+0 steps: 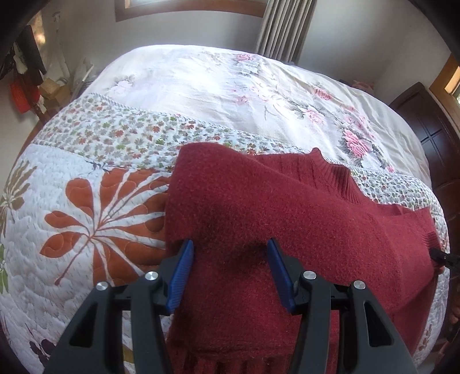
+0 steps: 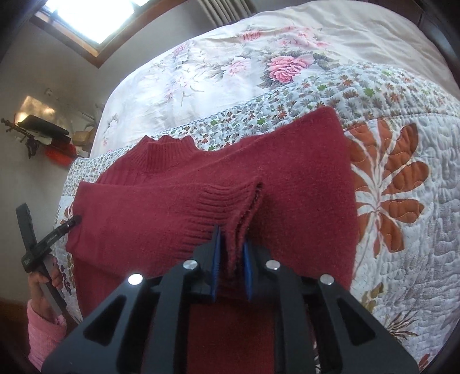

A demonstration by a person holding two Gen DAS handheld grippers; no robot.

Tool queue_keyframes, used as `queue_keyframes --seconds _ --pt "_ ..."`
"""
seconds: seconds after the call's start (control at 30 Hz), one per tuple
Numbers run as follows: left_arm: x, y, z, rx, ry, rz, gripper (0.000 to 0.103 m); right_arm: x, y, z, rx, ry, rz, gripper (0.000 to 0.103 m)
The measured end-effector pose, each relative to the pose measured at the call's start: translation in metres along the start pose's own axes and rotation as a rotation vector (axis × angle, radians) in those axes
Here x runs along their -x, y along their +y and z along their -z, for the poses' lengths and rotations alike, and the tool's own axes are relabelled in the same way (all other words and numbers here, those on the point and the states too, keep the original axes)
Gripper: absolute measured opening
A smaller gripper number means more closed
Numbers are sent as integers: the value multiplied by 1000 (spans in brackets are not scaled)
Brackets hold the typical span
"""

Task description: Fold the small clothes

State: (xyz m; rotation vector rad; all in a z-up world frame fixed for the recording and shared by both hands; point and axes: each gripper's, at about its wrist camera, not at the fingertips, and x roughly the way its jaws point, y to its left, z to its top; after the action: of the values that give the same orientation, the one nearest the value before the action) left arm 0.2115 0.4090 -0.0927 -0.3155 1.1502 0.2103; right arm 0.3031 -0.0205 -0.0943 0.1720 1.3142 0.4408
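Floral quilt [image 1: 86, 201] on bed w/ curtain [image 1: 284, 28] behind (window [image 2: 95, 17] above).

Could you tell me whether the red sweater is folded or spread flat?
Partly folded: the sweater has a sleeve cuff laid across its body.

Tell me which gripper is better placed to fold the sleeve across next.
Right. The right gripper is already shut on the ribbed sleeve cuff; the left gripper is open over the red sweater.
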Motion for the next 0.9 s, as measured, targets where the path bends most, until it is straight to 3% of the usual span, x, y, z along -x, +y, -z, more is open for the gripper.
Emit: queue_keyframes --seconds 0.07,0.13,0.23,0.3,0.47,0.6,0.9 --pt "16 1 -3 33 -33 20 53 21 5 -1 34 -67 56 22" --pt "32 -4 -7 38 -79 60 53 34 9 -5 44 -102 36 23" --pt "36 -22 -13 19 -69 144 53 35 27 -10 74 -69 -62 26" --pt "27 -39 -15 -10 -39 174 53 23 38 -10 90 -24 -72 26" --pt "-12 -36 -7 -10 49 135 53 -5 23 -2 36 44 18 28" --pt "-22 -22 -1 11 57 163 48 -14 12 6 4 39 -26 28" --pt "-23 -26 -1 2 49 163 52 -17 15 9 20 18 -24 33"
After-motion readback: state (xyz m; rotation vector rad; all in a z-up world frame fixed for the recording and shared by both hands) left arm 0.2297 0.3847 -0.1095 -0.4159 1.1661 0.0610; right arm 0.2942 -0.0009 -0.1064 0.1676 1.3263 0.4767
